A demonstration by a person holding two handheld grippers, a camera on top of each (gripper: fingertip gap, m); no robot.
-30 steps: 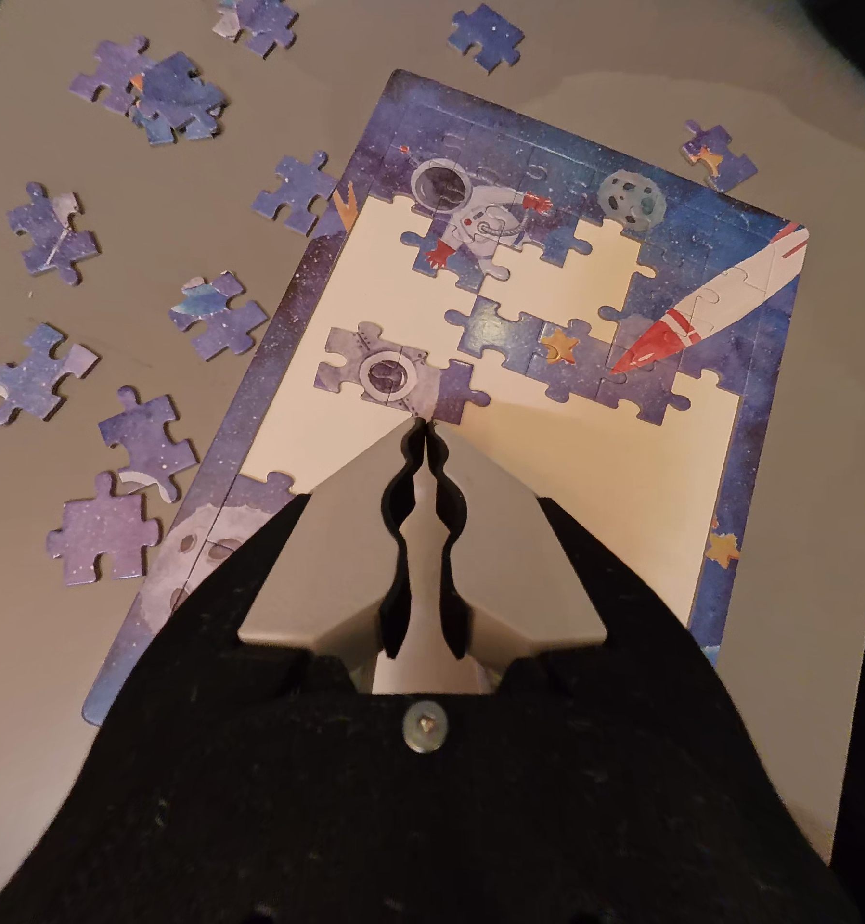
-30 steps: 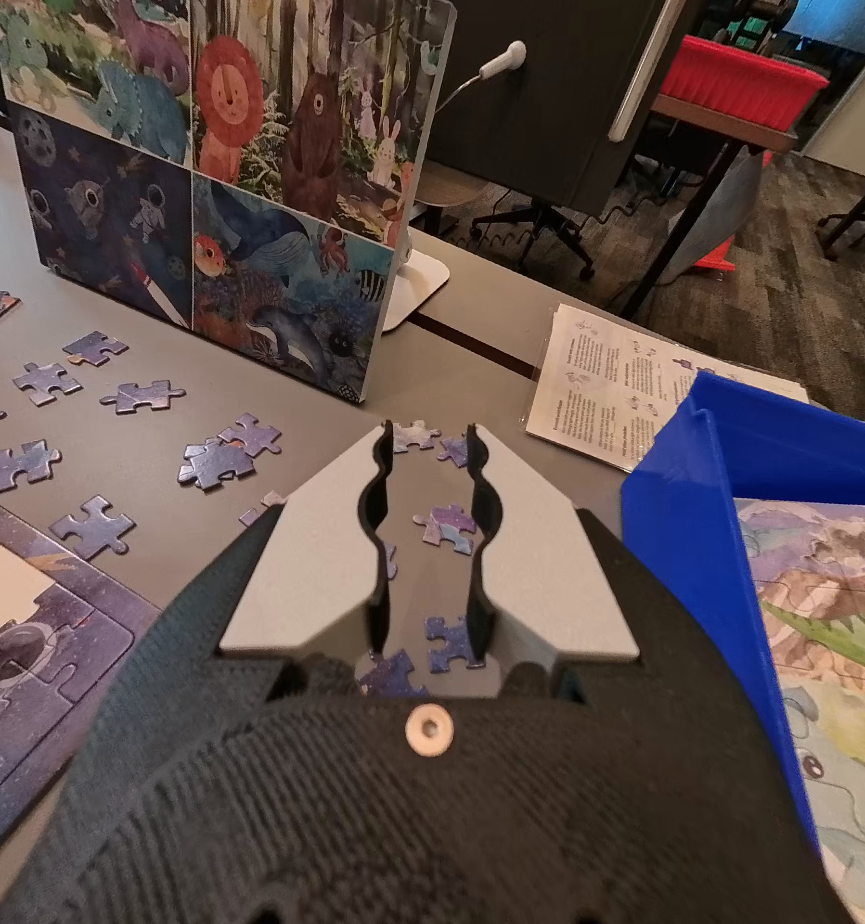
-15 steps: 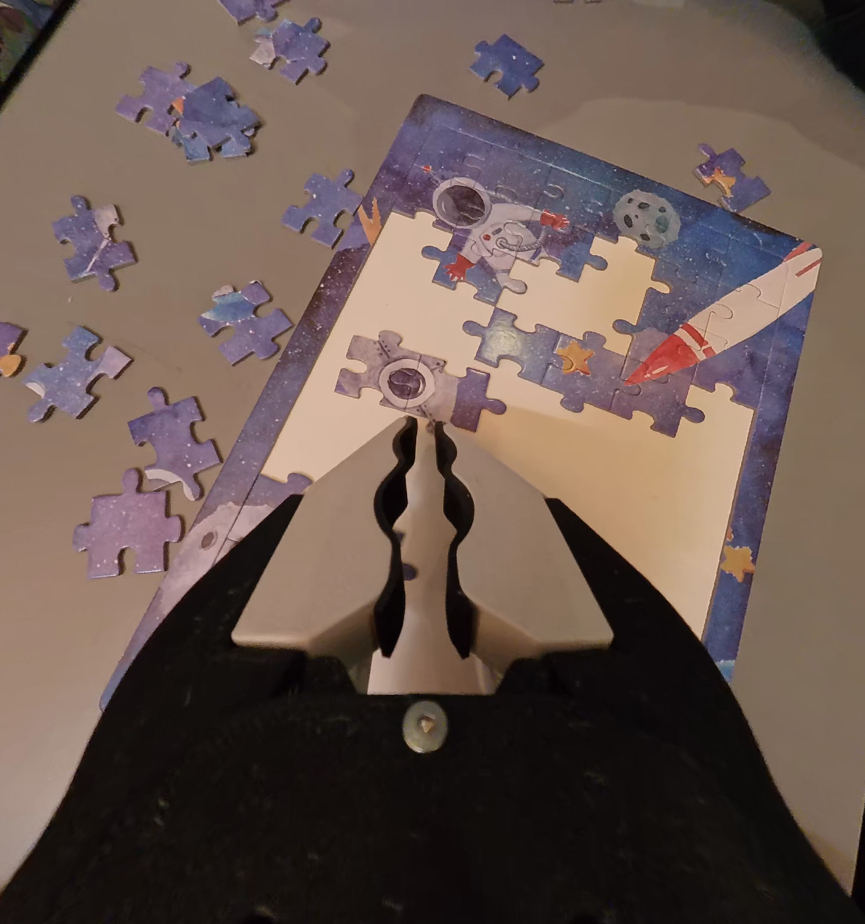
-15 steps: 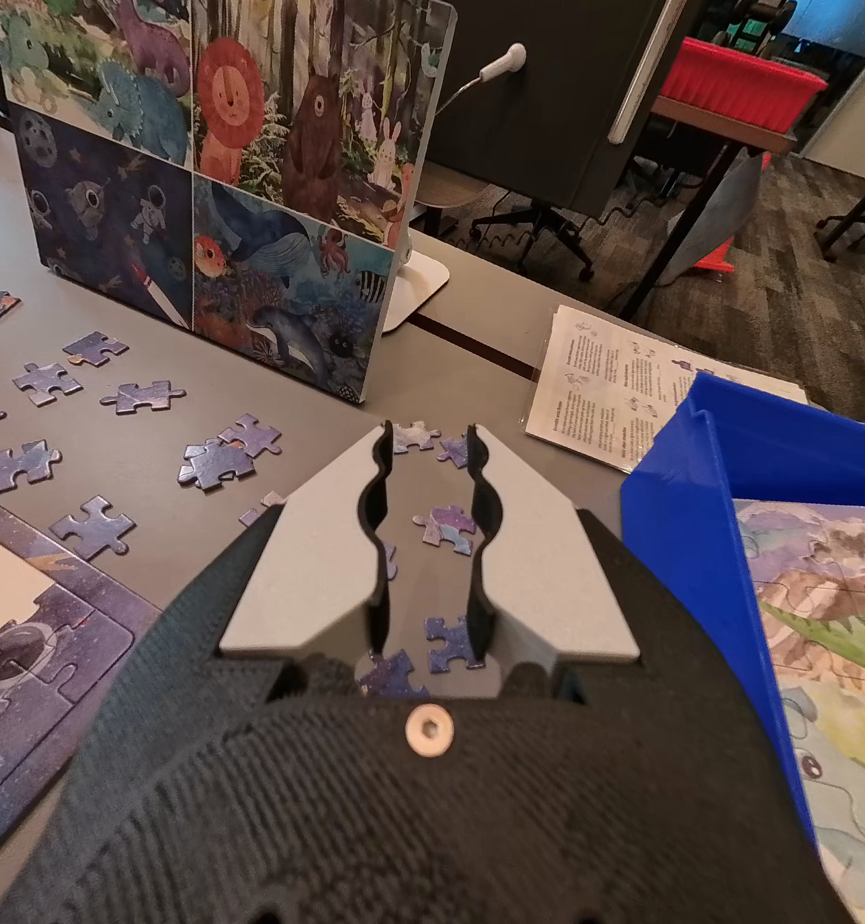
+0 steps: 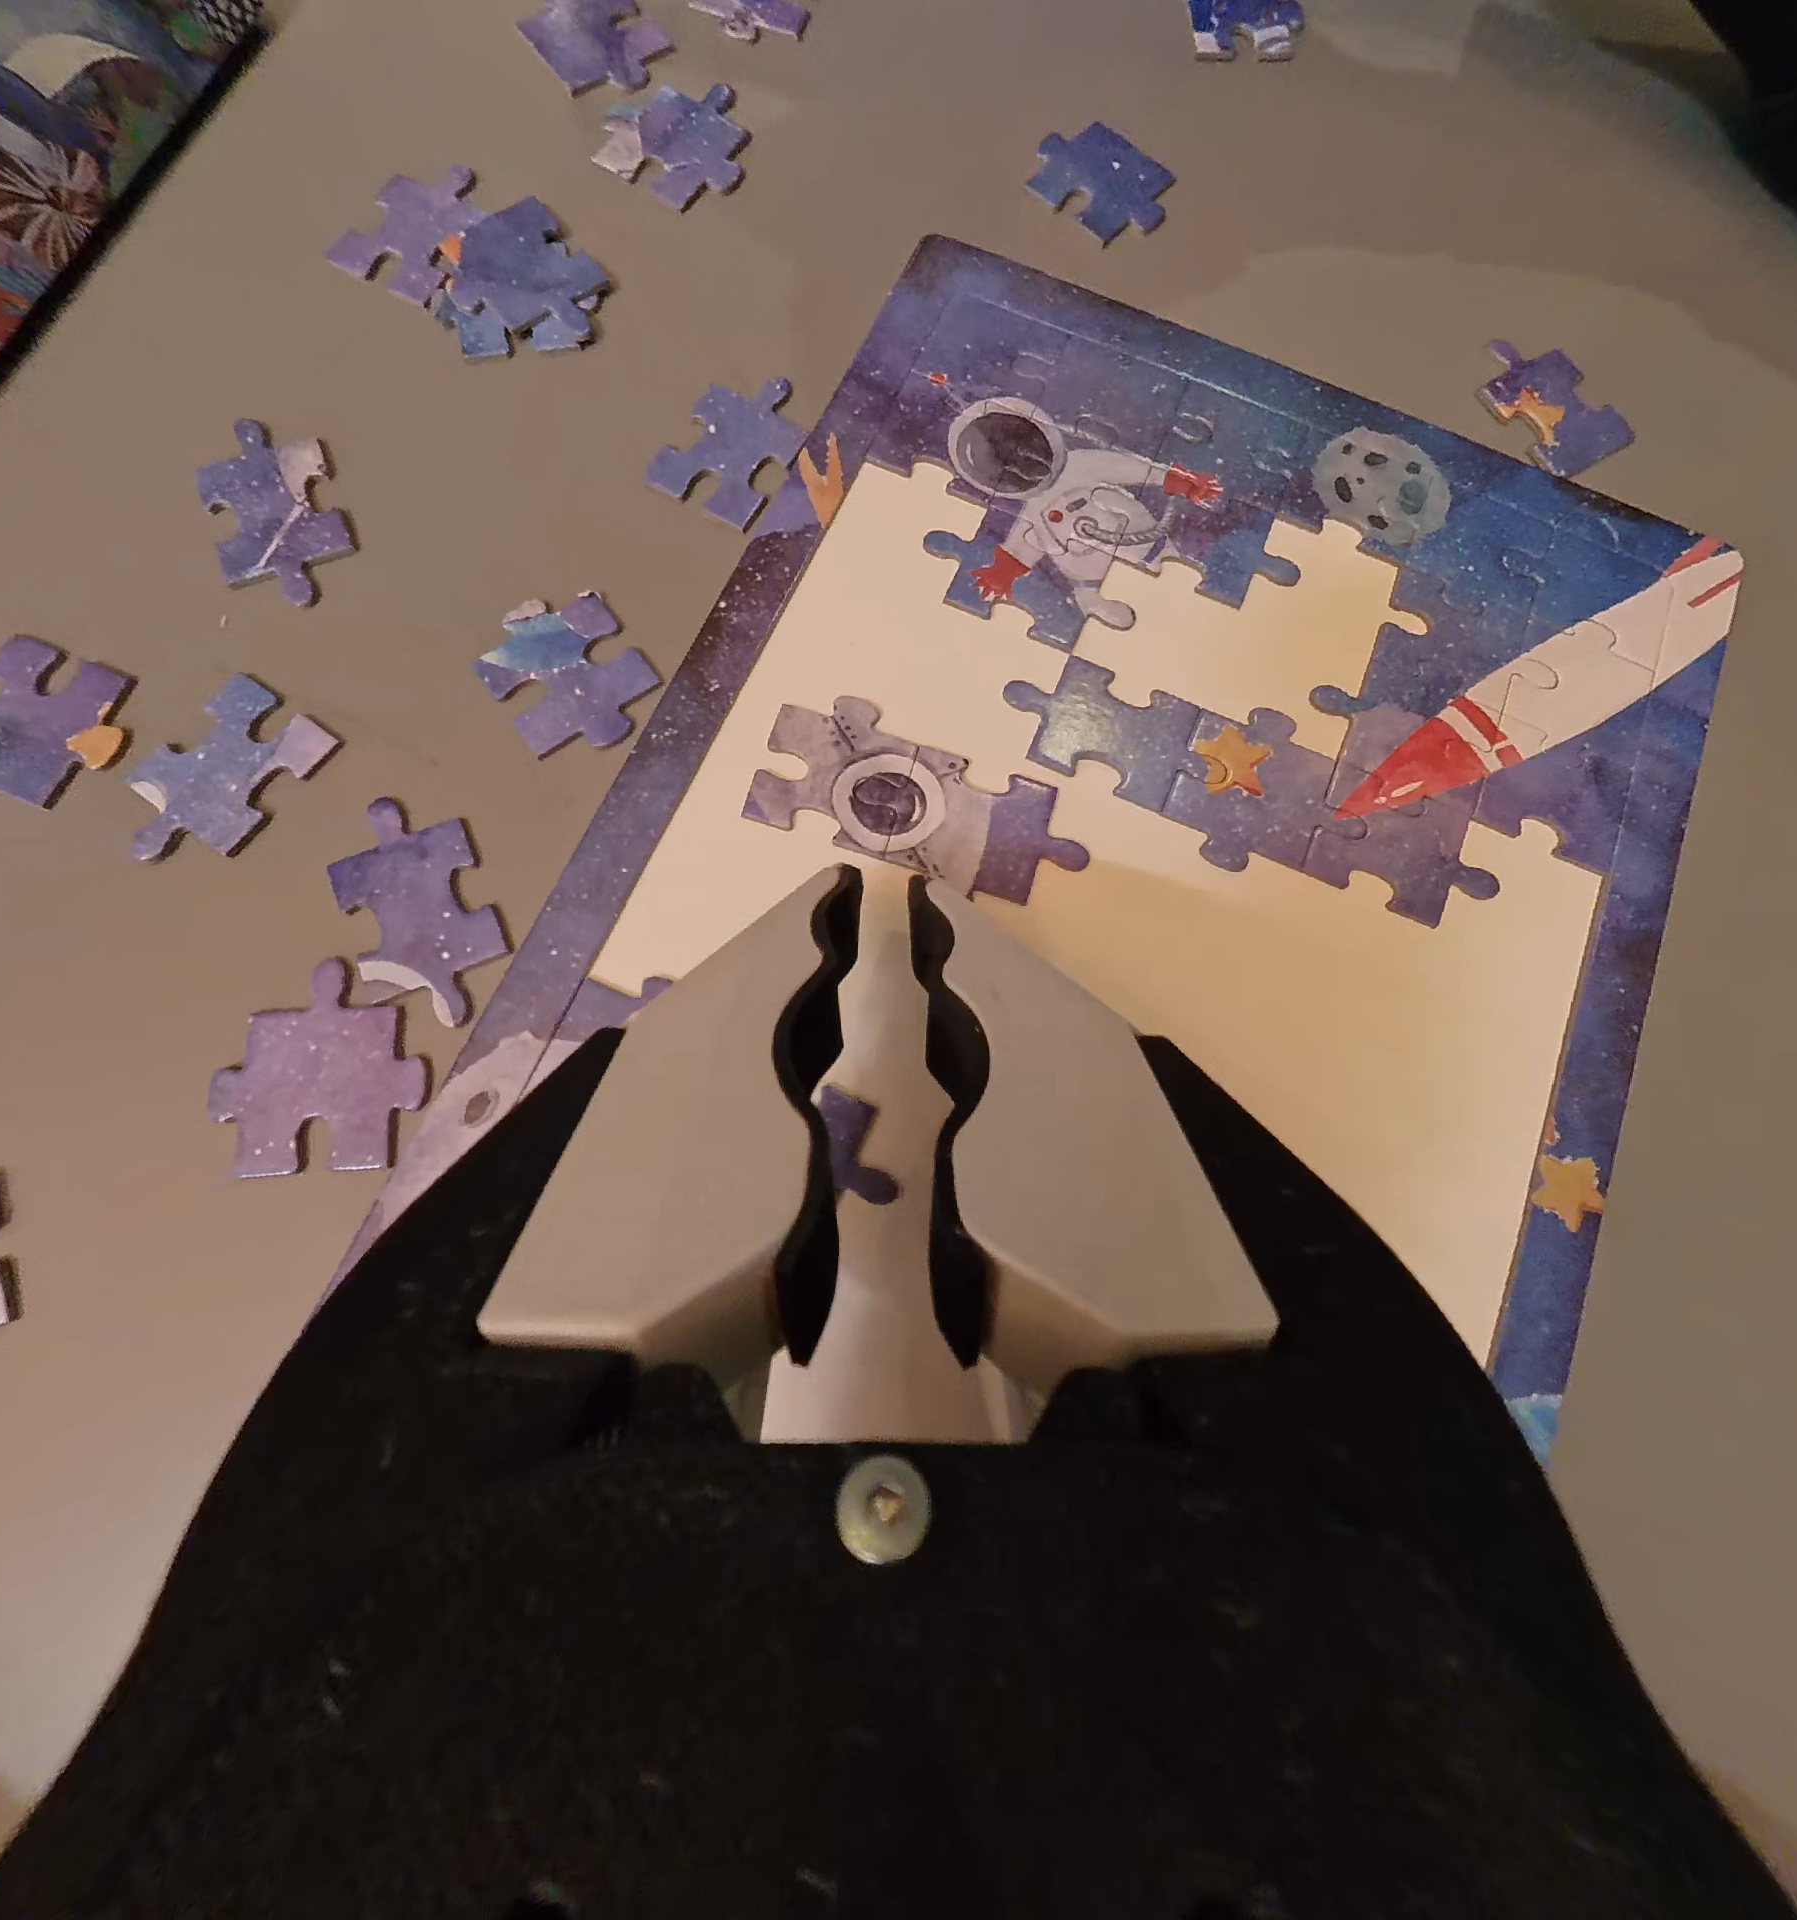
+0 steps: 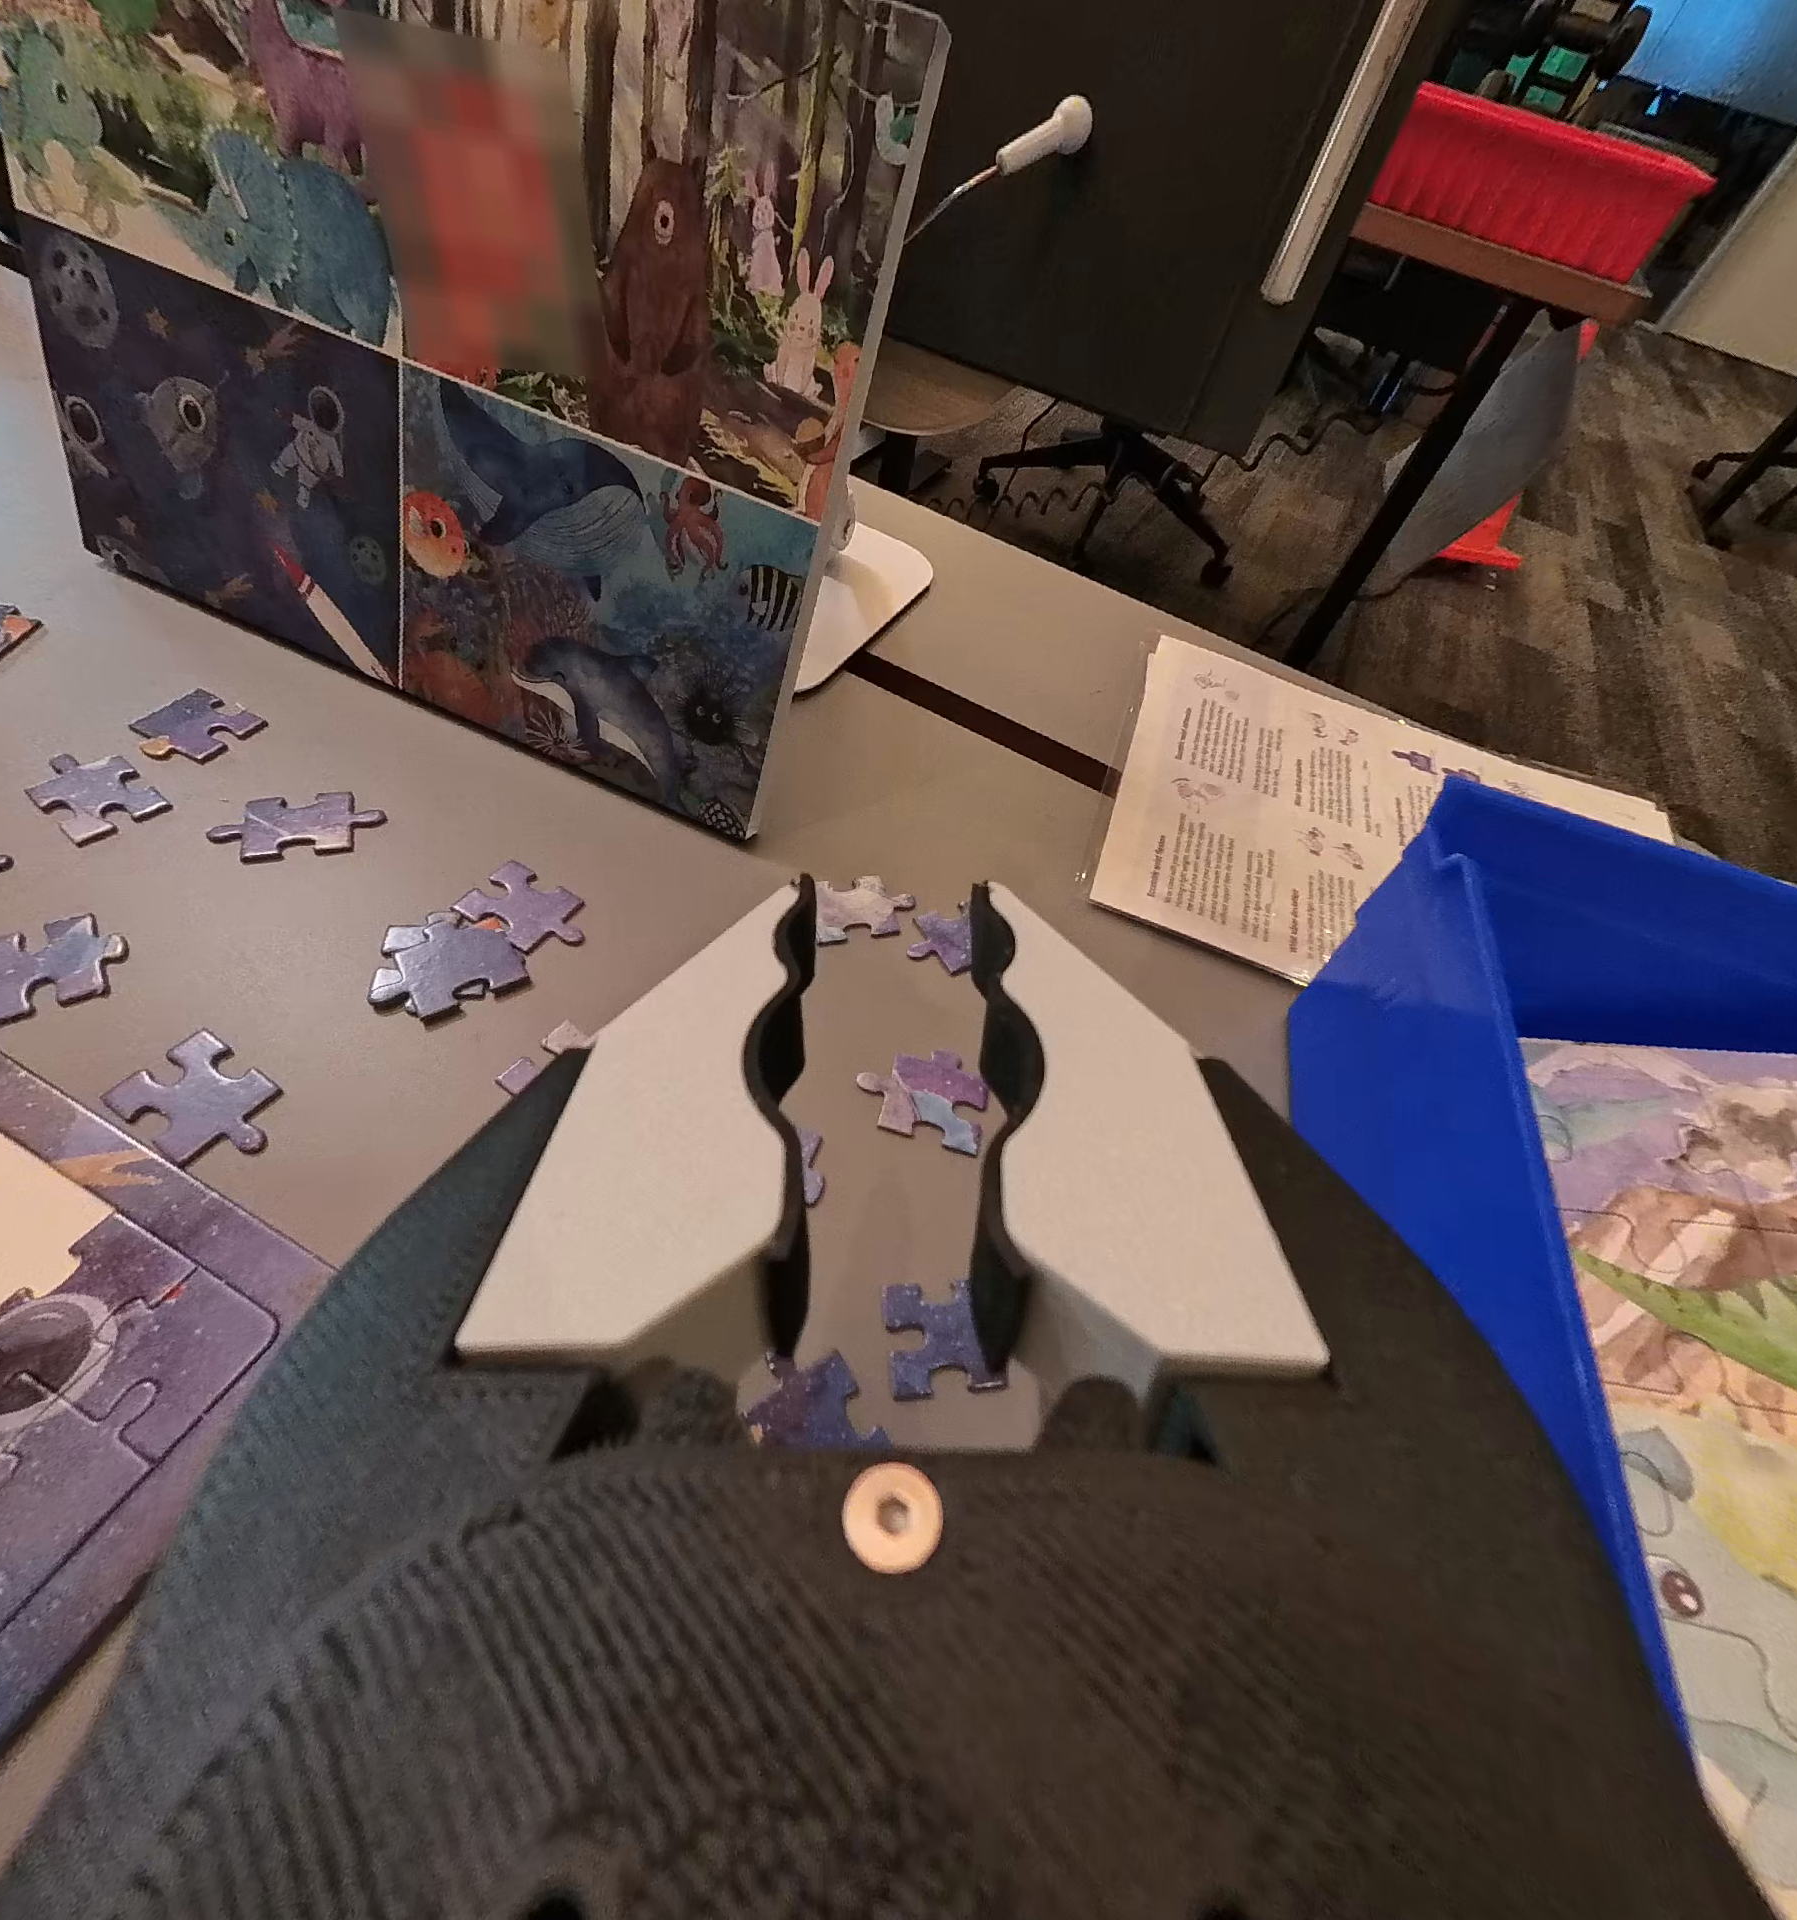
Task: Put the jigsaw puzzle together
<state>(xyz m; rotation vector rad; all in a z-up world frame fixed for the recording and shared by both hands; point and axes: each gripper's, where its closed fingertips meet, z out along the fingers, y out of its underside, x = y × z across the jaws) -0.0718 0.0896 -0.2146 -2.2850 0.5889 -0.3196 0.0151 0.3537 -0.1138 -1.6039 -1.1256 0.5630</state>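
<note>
Left gripper (image 5: pixel 883 881): hung over the cream backing of the puzzle board (image 5: pixel 1164 1122), jaws parted by a narrow slit, nothing between the pads. Its tips stood just short of the porthole pair (image 5: pixel 904 800), two joined grey-lilac pieces carrying a ringed round window, which lay loose on the cream area, apart from the other joined groups.

Puzzle board: a rectangular tray with a dark blue starry border, flat on the grey table (image 5: pixel 250 1507). The upper part was filled in, with an astronaut (image 5: pixel 1065 499) in a white suit with red gloves, a grey cratered asteroid (image 5: pixel 1377 488), and a white rocket (image 5: pixel 1517 707) with a red nose and stripes. A band of blue pieces bearing a yellow star (image 5: pixel 1226 756) ran toward the rocket's nose. The middle and lower part remained bare cream.

Loose pieces (image 5: pixel 416 904): purple-blue, speckled like stars, scattered on the table to the left of the board and beyond it, some overlapping.

Right gripper (image 6: pixel 894 902): held above the table, jaws moderately wide apart and holding nothing; scattered pieces (image 6: pixel 925 1096) were visible on the table through the gap, none touched by the pads.

Near the right gripper: an upright puzzle box (image 6: pixel 437 416) printed with animal, sea and space scenes; a printed sheet (image 6: pixel 1278 800) in a clear sleeve; and, on the right, a blue bin (image 6: pixel 1424 1174) containing a pastel puzzle picture.
</note>
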